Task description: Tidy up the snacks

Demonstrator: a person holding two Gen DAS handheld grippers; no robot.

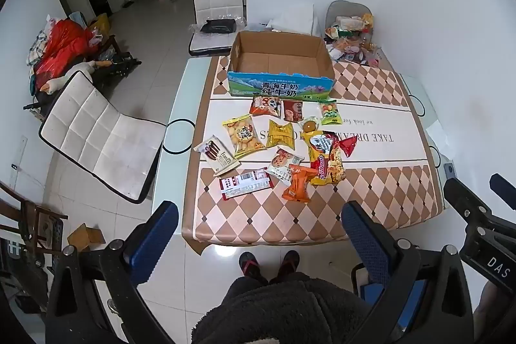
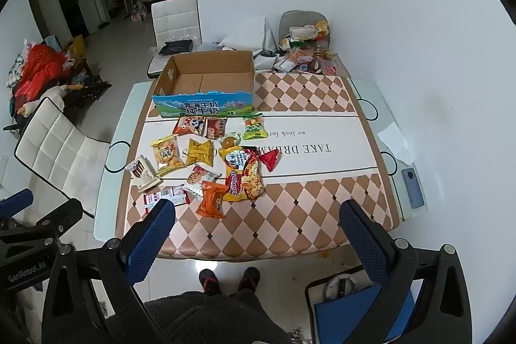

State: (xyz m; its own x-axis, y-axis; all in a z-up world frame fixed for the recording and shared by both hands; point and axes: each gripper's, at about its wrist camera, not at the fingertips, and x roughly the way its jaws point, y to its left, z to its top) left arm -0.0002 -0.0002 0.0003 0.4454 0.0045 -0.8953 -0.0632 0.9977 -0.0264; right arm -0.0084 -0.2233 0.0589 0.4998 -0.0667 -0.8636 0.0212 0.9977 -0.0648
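Several snack packets lie loose in the middle of the table, among them an orange packet (image 1: 298, 184) (image 2: 211, 199), a yellow chips bag (image 1: 325, 162) (image 2: 243, 176), a Franzzi wafer pack (image 1: 219, 155) (image 2: 143, 173) and a red-white bar (image 1: 246, 182) (image 2: 164, 197). An open, empty cardboard milk box (image 1: 280, 63) (image 2: 206, 83) stands behind them. My left gripper (image 1: 259, 224) is open and empty, held high above the table's near edge. My right gripper (image 2: 258, 223) is open and empty at the same height, beside the left one.
The table (image 1: 371, 205) has a checked cloth and stands against a white wall on the right. A pile of clutter (image 1: 351, 36) fills its far right corner. A phone (image 2: 412, 187) lies on the right edge. White chairs (image 1: 100, 134) stand to the left and behind.
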